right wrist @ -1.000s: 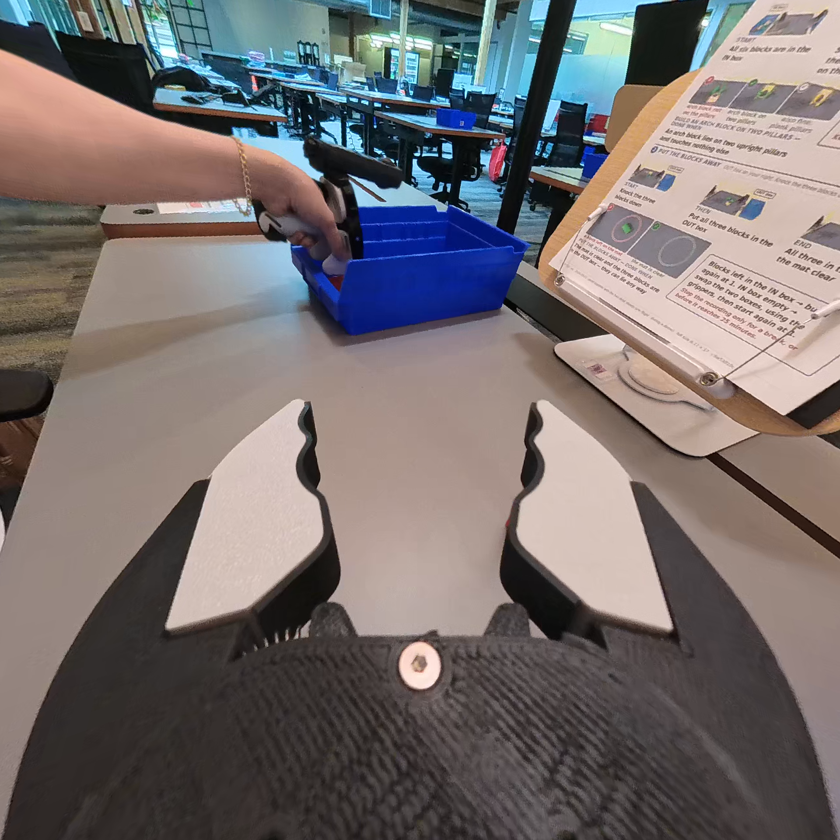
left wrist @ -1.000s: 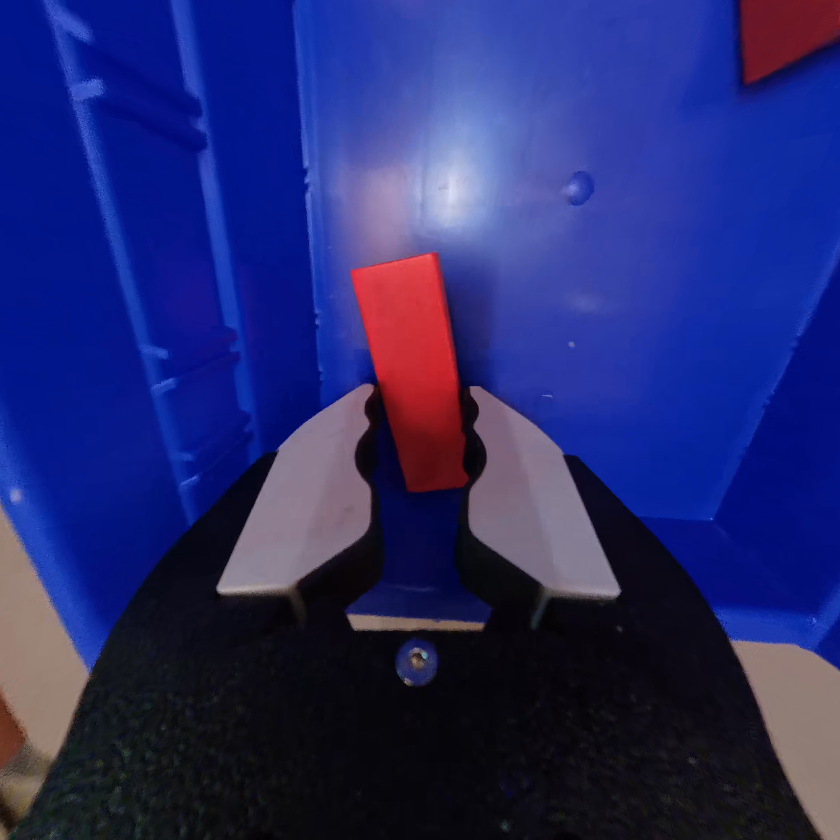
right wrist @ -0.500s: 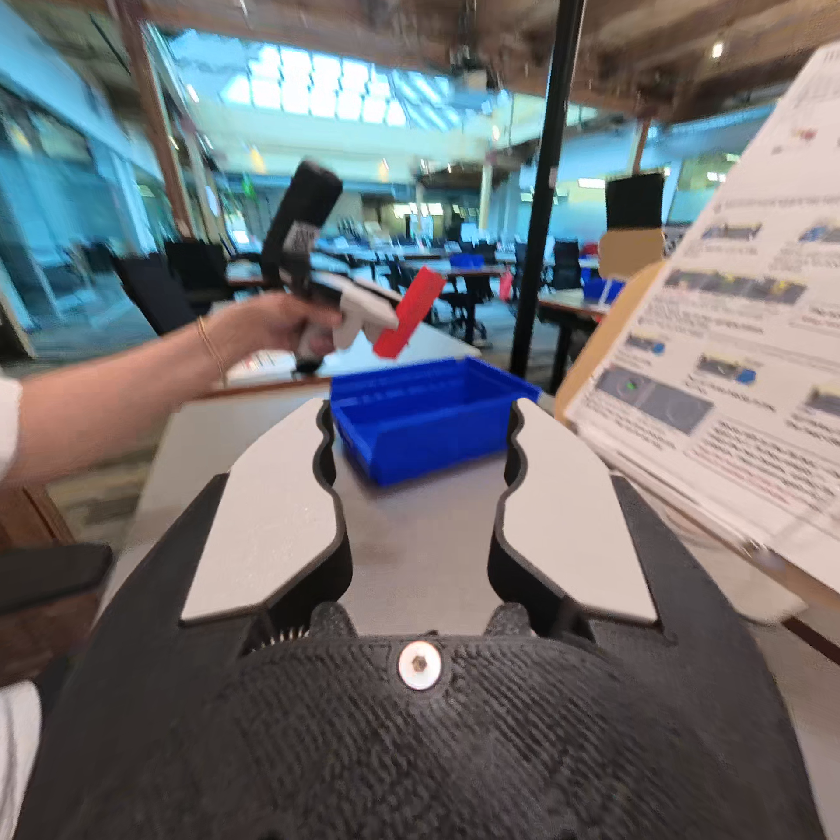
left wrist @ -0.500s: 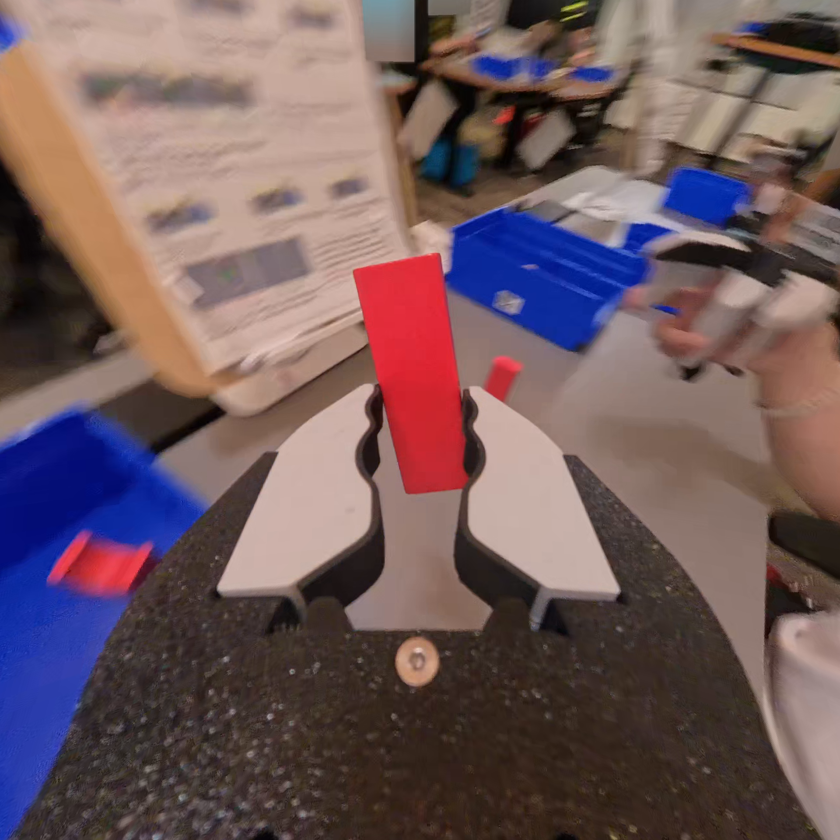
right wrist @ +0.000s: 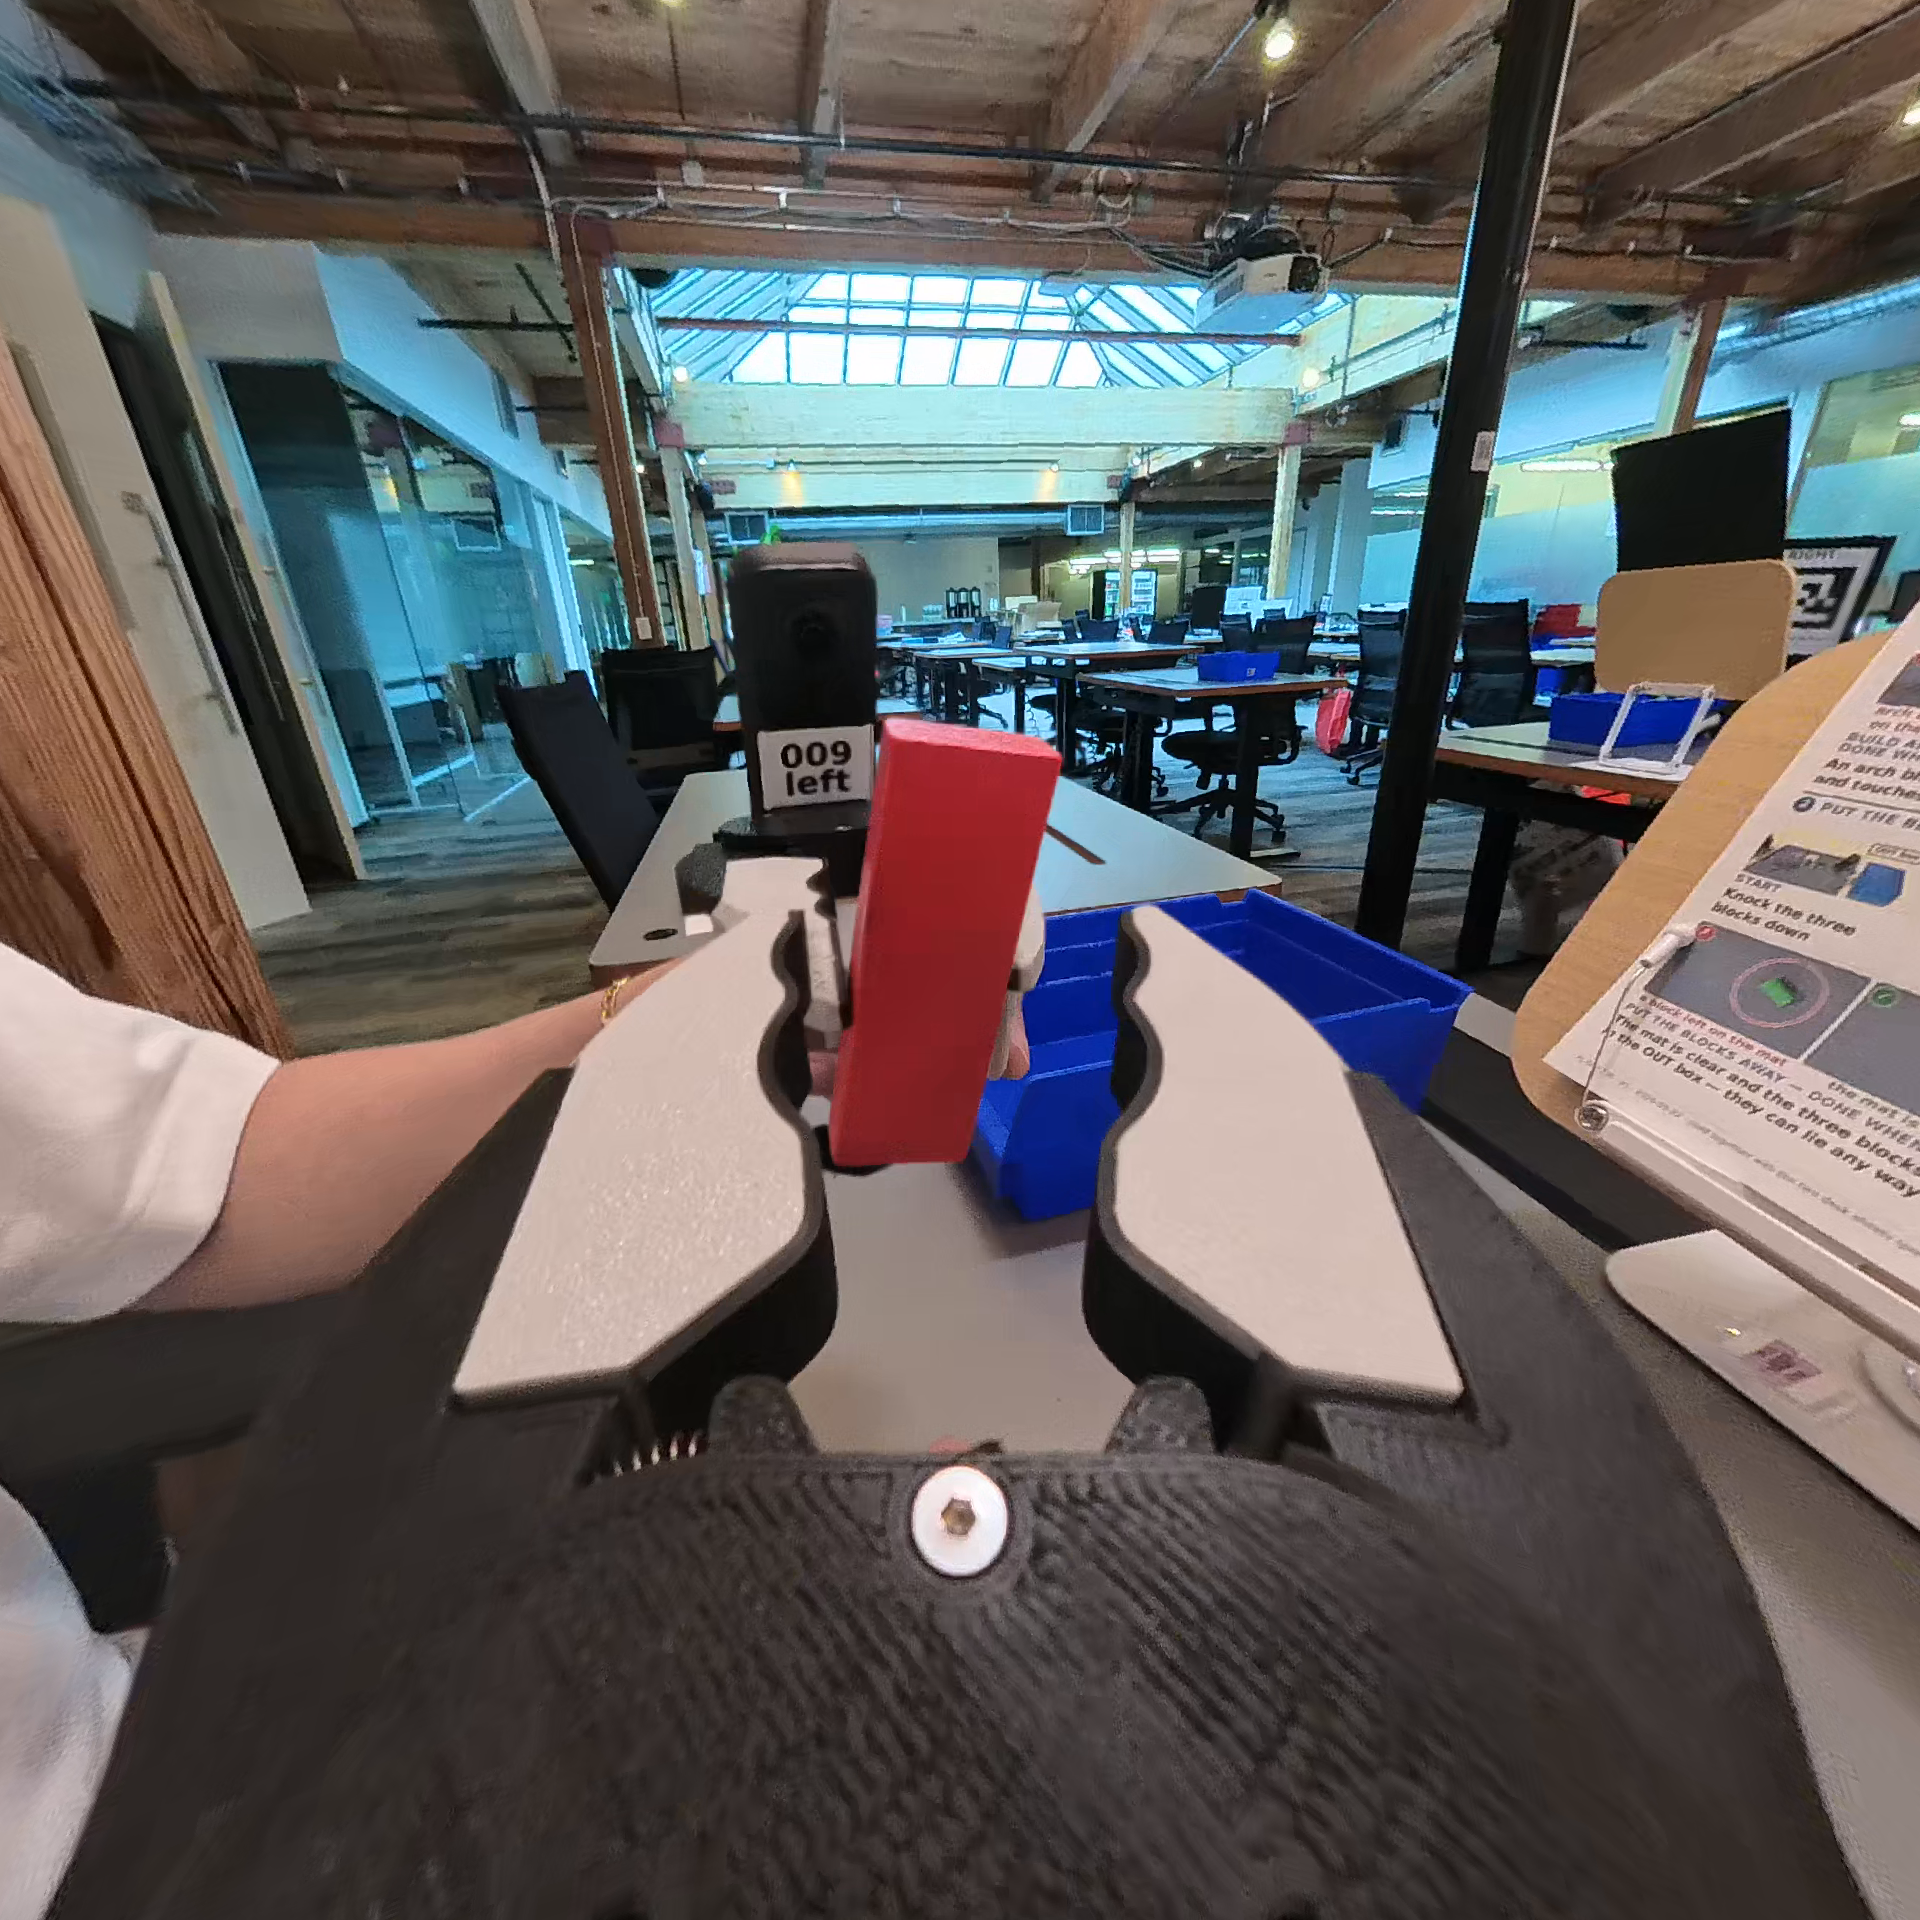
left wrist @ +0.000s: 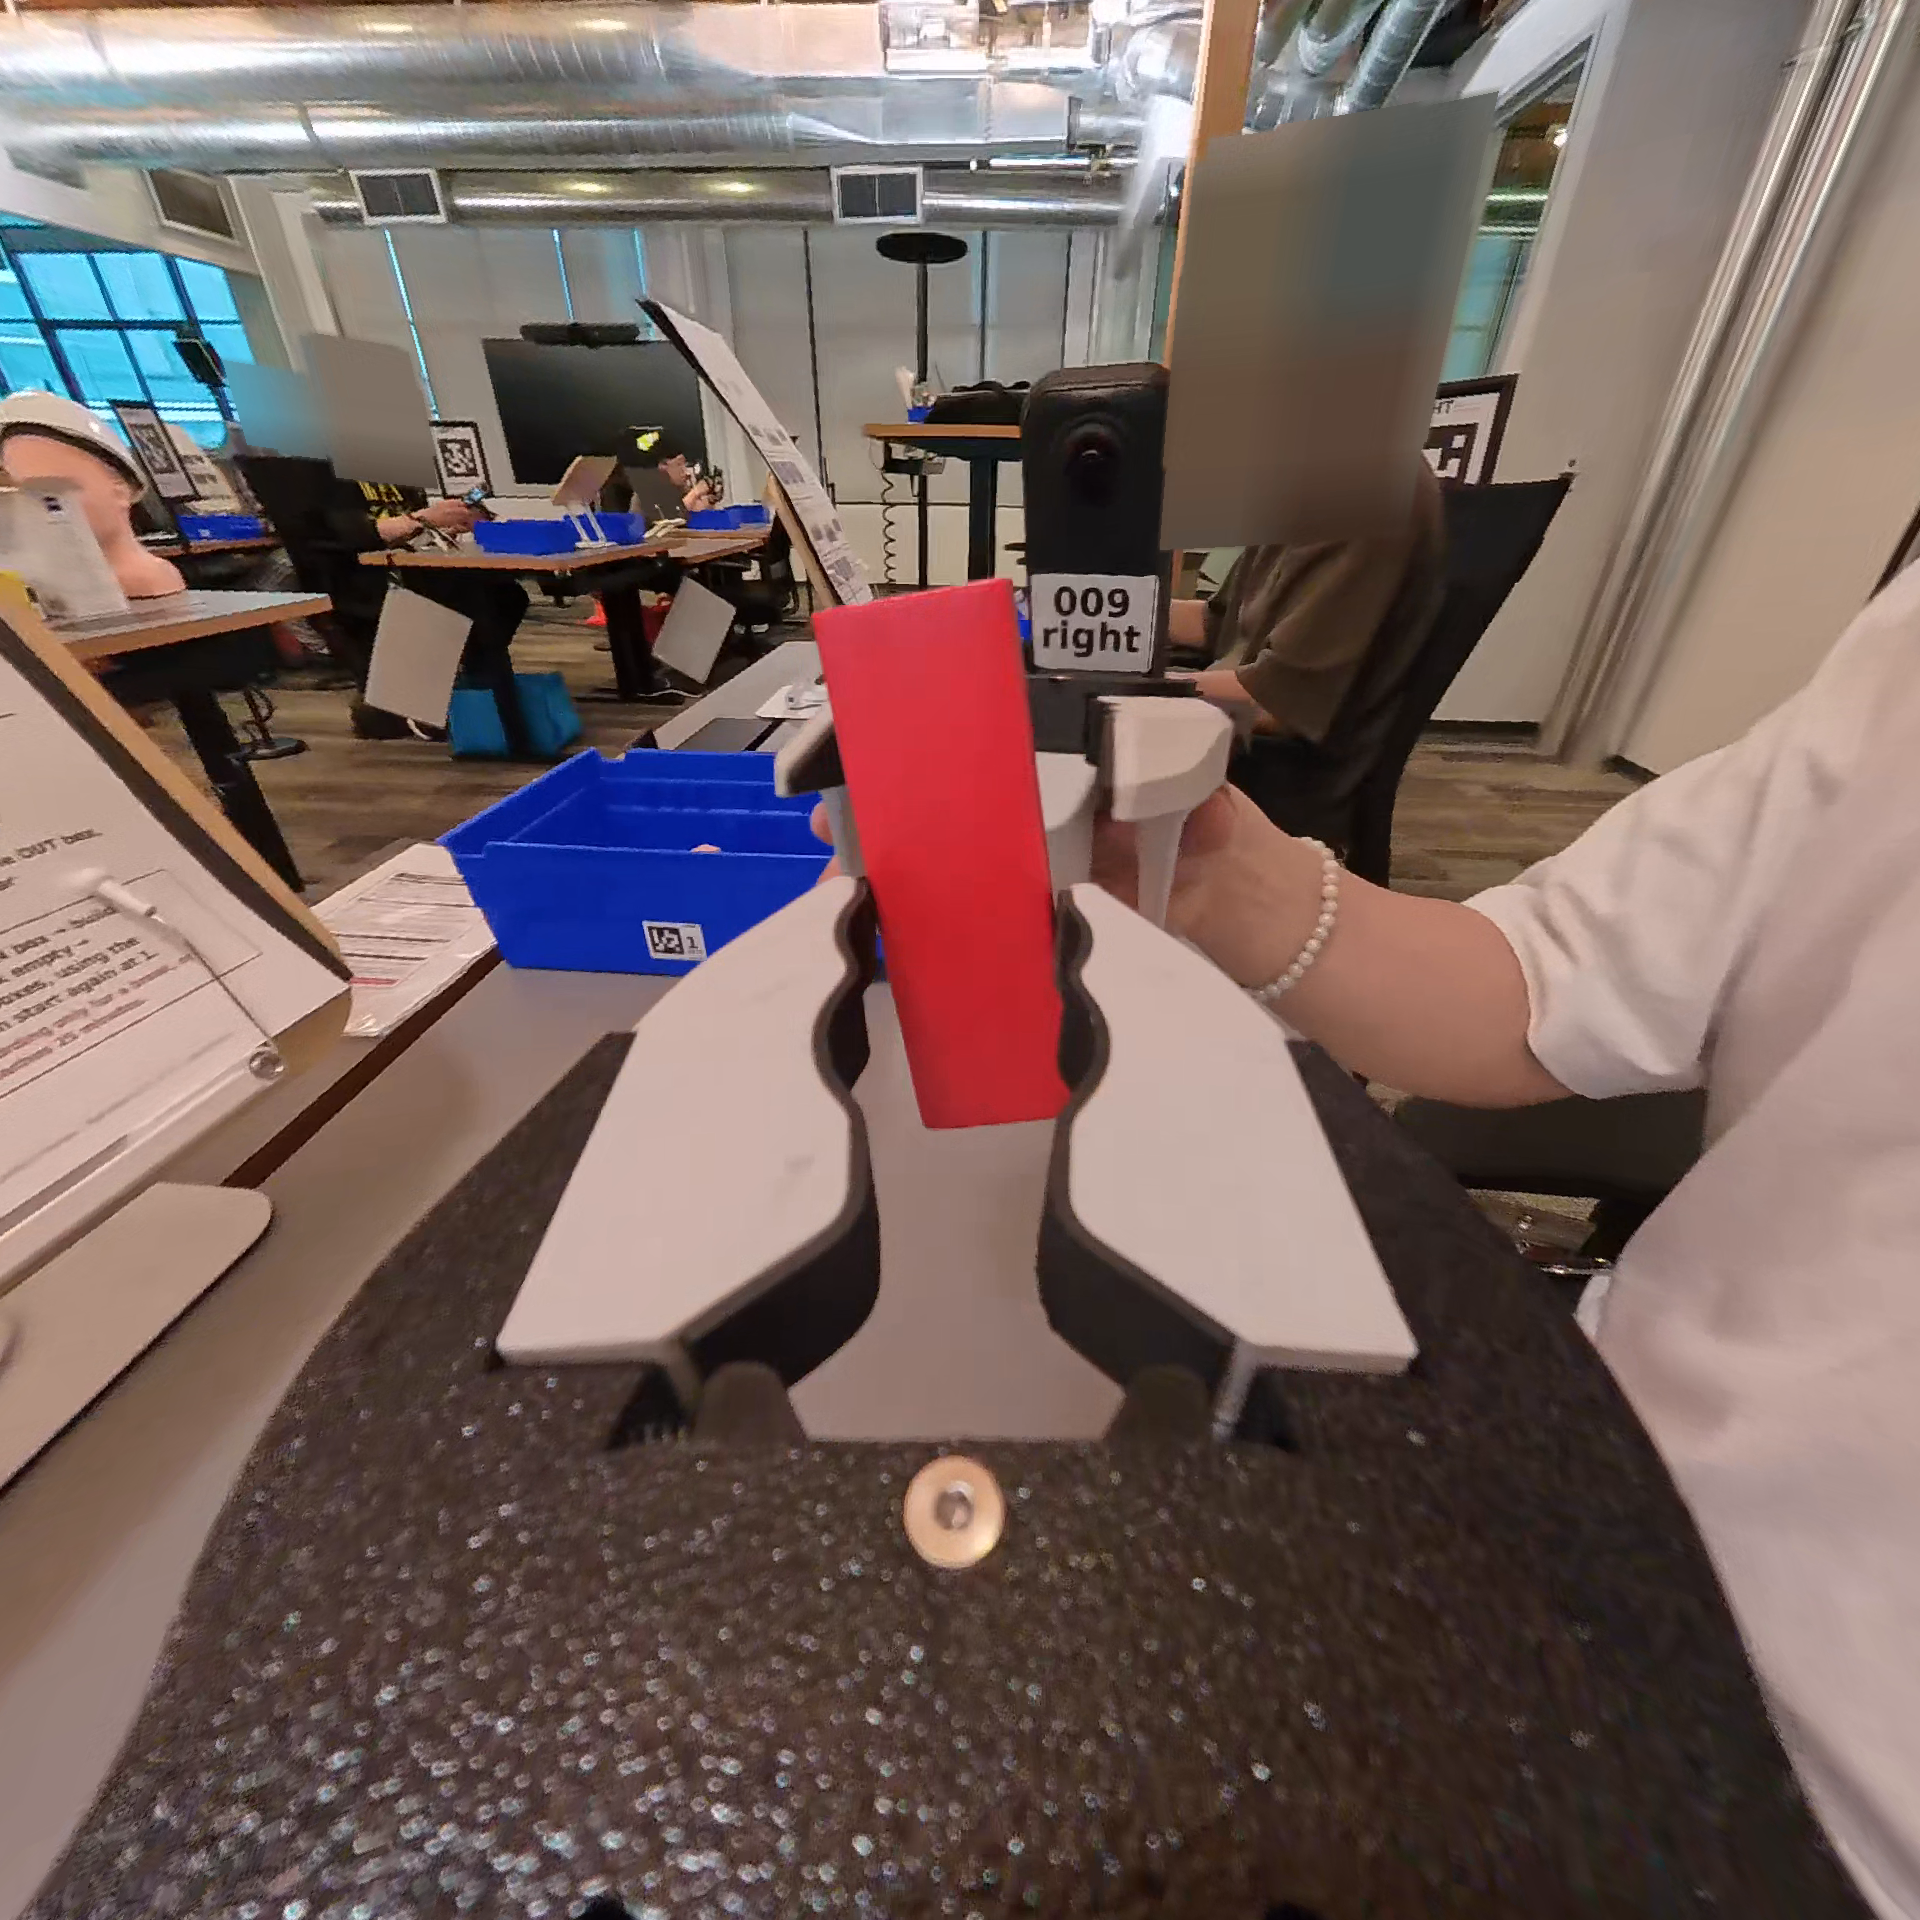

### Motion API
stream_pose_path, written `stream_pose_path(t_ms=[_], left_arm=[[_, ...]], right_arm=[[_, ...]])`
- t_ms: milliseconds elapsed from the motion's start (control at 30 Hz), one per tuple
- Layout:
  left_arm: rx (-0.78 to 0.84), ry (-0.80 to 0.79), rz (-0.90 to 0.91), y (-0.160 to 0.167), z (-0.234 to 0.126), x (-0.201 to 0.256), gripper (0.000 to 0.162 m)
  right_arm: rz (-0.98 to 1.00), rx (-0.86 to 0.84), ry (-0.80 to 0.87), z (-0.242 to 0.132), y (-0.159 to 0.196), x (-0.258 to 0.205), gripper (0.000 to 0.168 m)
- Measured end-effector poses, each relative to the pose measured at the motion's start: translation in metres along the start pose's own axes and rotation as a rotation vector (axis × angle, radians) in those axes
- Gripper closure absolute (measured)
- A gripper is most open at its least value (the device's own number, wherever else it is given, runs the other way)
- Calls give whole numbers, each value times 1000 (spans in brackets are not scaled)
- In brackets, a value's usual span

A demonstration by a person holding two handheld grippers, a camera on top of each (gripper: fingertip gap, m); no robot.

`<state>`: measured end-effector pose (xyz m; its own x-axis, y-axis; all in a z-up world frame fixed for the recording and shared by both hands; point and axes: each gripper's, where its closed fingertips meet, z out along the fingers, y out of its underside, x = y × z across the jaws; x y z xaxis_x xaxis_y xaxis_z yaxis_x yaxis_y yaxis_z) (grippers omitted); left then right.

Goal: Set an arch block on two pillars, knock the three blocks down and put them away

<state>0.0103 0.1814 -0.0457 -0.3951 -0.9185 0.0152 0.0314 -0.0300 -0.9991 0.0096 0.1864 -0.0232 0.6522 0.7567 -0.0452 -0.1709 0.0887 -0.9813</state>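
Left hand-held gripper (left wrist: 961,971) pinches a flat red block (left wrist: 940,862) by its lower end, jaws pressed against both long sides, the block standing nearly upright with its top leaning slightly toward 11 o'clock. A second ago this same block was down inside a blue bin; now it is lifted clear and carried out over the grey worktop (left wrist: 187,1382), level with the other tool. Right hand-held gripper (right wrist: 961,1023) faces it head-on, jaws spread wide and holding nothing; in the right wrist view the block (right wrist: 940,945) sits just beyond the gap between those jaws, nearer the 9 o'clock finger, whether touching I cannot tell. The right gripper has also risen from its low rest over the worktop to meet the block. One blue bin (right wrist: 1299,987) stands on the worktop behind the block at about 2 o'clock in the right view; a second blue bin (left wrist: 623,873) sits at 10 o'clock in the left view. An instruction board (right wrist: 1745,997) leans on a stand at 3 o'clock. My reading: the two tools are lined up tip to tip around the one block.
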Motion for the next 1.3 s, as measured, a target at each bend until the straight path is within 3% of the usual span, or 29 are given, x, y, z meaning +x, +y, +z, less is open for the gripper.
stream_pose_path(t_ms=[267,500,733,1067,1300], left_arm=[[-39,-14,23,11,4,3,129],[-70,-55,68,19,0,4,130],[66,-14,38,-23,-17,8,107],[-75,62,53,-10,2,14,112],[-116,74,53,-1,9,16,129]], right_arm=[[18,-24,-36,4,11,-5,135],[-46,-69,-44,6,20,-9,136],[-59,-102,-88,-3,27,-13,136],[-121,-143,-107,-5,36,-20,136],[-148,-179,-100,-7,42,-18,136]])
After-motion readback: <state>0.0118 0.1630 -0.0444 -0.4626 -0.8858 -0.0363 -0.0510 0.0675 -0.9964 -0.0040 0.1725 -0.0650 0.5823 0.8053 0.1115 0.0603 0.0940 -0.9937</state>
